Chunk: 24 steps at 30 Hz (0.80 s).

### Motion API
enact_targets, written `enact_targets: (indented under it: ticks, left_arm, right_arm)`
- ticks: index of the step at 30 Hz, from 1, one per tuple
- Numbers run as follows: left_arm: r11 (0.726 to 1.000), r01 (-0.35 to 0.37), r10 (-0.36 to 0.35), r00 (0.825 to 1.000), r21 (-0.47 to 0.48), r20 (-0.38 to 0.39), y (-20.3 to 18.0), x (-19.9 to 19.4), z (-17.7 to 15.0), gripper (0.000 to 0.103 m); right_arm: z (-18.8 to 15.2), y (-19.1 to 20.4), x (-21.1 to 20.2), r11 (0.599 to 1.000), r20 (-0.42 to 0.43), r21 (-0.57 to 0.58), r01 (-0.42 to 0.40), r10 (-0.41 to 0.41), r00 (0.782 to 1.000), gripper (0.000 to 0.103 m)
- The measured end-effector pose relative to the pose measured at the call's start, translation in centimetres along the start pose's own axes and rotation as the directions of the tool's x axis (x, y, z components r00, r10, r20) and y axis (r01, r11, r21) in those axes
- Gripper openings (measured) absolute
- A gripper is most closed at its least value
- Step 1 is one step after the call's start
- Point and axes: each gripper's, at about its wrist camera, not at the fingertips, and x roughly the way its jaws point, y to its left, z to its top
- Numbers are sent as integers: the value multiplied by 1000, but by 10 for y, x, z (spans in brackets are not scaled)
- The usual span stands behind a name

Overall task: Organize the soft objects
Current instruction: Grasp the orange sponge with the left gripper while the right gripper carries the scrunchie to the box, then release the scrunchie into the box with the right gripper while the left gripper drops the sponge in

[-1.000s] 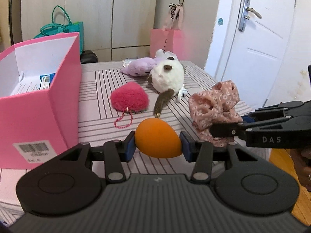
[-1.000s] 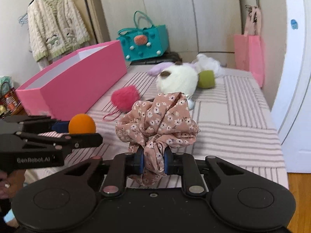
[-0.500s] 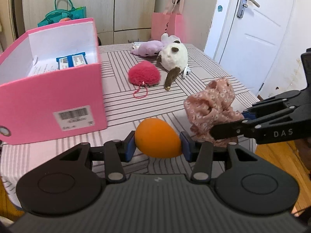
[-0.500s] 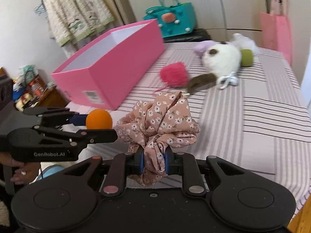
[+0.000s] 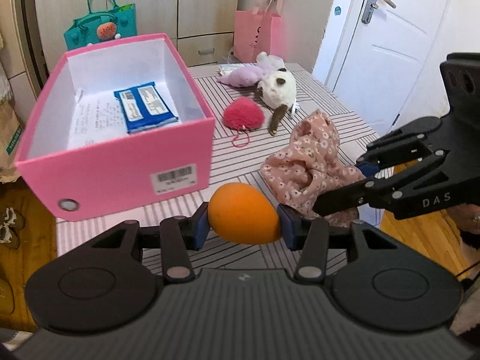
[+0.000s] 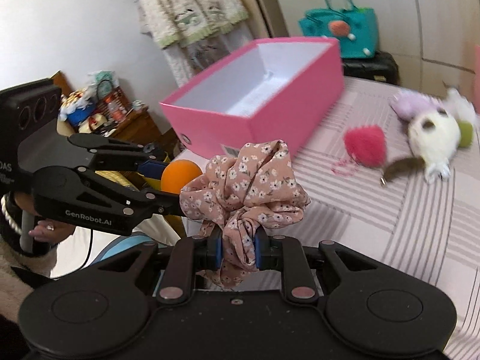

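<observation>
My left gripper [image 5: 243, 228] is shut on an orange egg-shaped sponge [image 5: 244, 221] and holds it above the table's near edge. My right gripper [image 6: 238, 252] is shut on a pink floral scrunchie [image 6: 244, 189], raised just right of the sponge. The scrunchie also shows in the left wrist view [image 5: 306, 168], and the sponge in the right wrist view [image 6: 177, 177]. The open pink box [image 5: 120, 138] stands at the left with a blue packet [image 5: 144, 106] and papers inside. A red fluffy heart [image 5: 243, 115], a white plush [image 5: 279, 90] and a lilac plush [image 5: 243, 76] lie on the table.
The striped table [image 5: 315, 102] ends near a white door [image 5: 387, 45] on the right. A teal bag [image 5: 102, 30] and a pink bag [image 5: 258, 36] stand behind the table. A green ball [image 6: 465, 130] lies beside the white plush. A cluttered wooden shelf [image 6: 120, 120] stands left.
Both grippers have lifted and pulled back toward the near-left, each still holding its object. The inside of the pink box has come into view.
</observation>
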Motion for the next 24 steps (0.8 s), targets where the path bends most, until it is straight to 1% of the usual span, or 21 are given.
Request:
enact_targets:
  ticks: [3, 8, 14, 16, 21, 23, 24]
  left_arm:
    - [1000, -16, 16, 1000, -10, 15, 6, -10, 4, 46]
    - [999, -32, 32, 998, 0, 52, 16, -25, 13, 46]
    - [999, -50, 50, 991, -6, 127, 37, -31, 28, 46]
    - [997, -69, 73, 986, -33, 150, 50, -27, 33, 47]
    - [992, -102, 115, 975, -80, 188, 83, -11, 54, 47]
    - [986, -123, 144, 970, -116, 197, 99, 3, 67, 47]
    - [983, -133, 156, 969, -128, 194, 106, 10, 73, 47]
  right_arm:
    - [12, 7, -1, 999, 19, -34, 10, -10, 1000, 25]
    - [33, 16, -3, 997, 63, -77, 2, 3, 998, 25]
    - [66, 15, 5, 994, 138, -105, 17, -2, 990, 25]
    - [81, 10, 9, 993, 163, -112, 33, -14, 986, 25]
    - [123, -5, 25, 982, 219, -156, 108, -72, 973, 25]
    - [141, -10, 39, 979, 222, -160, 123, -85, 971, 25]
    - [150, -14, 48, 980, 211, -158, 122, -87, 974, 25]
